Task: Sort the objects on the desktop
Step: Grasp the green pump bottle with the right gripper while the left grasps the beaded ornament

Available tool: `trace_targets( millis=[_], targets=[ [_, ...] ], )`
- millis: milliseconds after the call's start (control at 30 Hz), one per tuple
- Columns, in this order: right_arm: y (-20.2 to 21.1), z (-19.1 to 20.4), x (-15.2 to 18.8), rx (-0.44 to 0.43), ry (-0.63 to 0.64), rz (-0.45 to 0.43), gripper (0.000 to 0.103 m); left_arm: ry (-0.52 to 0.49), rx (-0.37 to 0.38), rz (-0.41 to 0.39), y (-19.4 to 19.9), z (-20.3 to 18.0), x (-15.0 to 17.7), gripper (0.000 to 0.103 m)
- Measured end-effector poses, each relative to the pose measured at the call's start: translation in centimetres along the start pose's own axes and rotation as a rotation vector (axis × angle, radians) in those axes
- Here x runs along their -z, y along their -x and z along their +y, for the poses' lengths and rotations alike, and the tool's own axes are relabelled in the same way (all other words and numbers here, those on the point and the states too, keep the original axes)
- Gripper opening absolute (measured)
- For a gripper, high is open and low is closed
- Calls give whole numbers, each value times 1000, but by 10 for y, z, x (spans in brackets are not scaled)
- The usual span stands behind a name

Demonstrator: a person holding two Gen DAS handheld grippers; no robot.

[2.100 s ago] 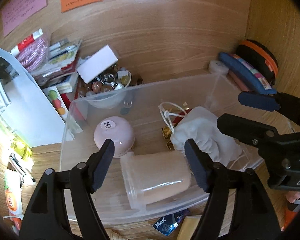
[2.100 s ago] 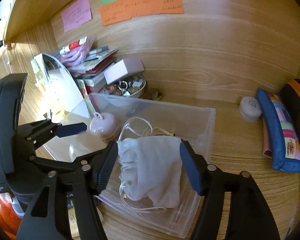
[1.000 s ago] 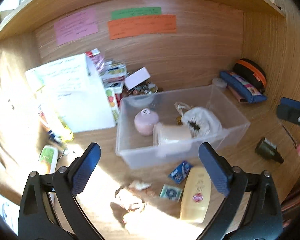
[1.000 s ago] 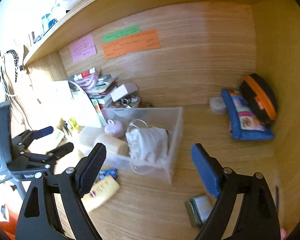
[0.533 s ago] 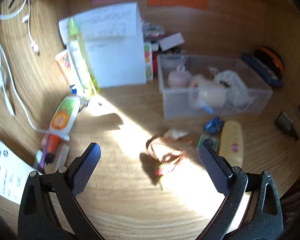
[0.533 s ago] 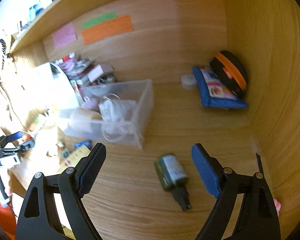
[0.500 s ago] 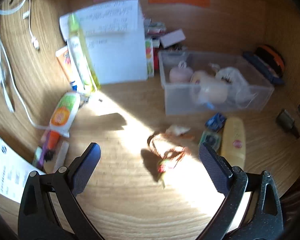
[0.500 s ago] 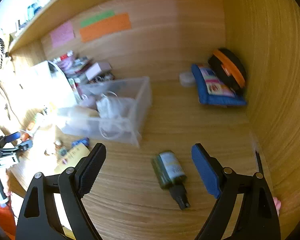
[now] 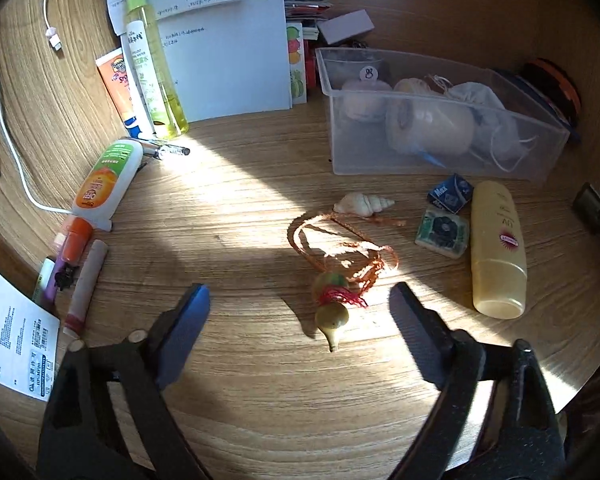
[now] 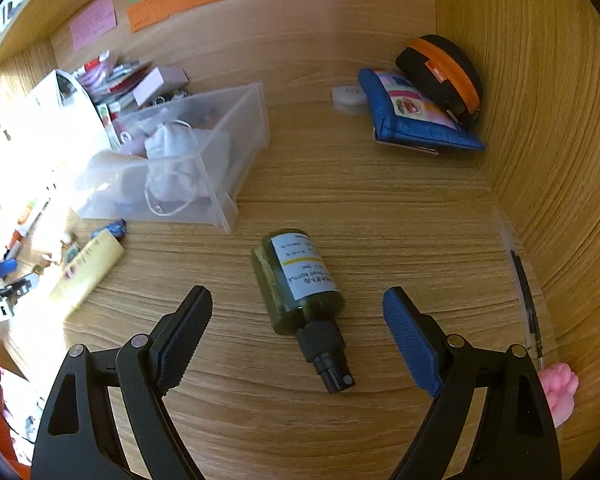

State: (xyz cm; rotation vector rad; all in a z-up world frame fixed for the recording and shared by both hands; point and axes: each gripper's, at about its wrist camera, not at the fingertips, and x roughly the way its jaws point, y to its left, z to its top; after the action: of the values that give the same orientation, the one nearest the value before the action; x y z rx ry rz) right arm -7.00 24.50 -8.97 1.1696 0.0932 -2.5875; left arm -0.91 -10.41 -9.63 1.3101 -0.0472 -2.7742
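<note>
A small gourd charm (image 9: 331, 309) with a red tassel and an orange cord (image 9: 342, 246) lies on the wooden desk, between the fingers of my left gripper (image 9: 299, 300). The jaws are closing and the pads stand clear of it. A dark green spray bottle (image 10: 300, 284) lies on its side in the right wrist view, nozzle toward the camera, between the fingers of my open right gripper (image 10: 298, 304), which do not touch it. The clear plastic bin (image 9: 540, 120) holds a white pouch (image 9: 488, 100), a pale cup and a pink round case.
A seashell (image 9: 363, 203), small packets (image 9: 442, 230) and a yellow tube (image 9: 498, 248) lie right of the charm. Tubes, a green bottle (image 9: 152, 64), pens and a cable crowd the left. Pencil cases (image 10: 416, 120) lean in the right corner by the side wall (image 10: 548, 120).
Both grippers have left the bin and come down toward the desk. The left one now frames the gourd charm with narrower jaws; the right one now frames the green spray bottle.
</note>
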Motion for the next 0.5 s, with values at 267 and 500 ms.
trace_targets(
  millis=[267, 500],
  targets=[
    [-18, 2, -6, 17, 50, 28, 74, 1, 12, 14, -5, -3, 0, 61],
    [-32, 9, -6, 21, 82, 65, 46, 8, 50, 9, -4, 1, 1, 40]
  ],
)
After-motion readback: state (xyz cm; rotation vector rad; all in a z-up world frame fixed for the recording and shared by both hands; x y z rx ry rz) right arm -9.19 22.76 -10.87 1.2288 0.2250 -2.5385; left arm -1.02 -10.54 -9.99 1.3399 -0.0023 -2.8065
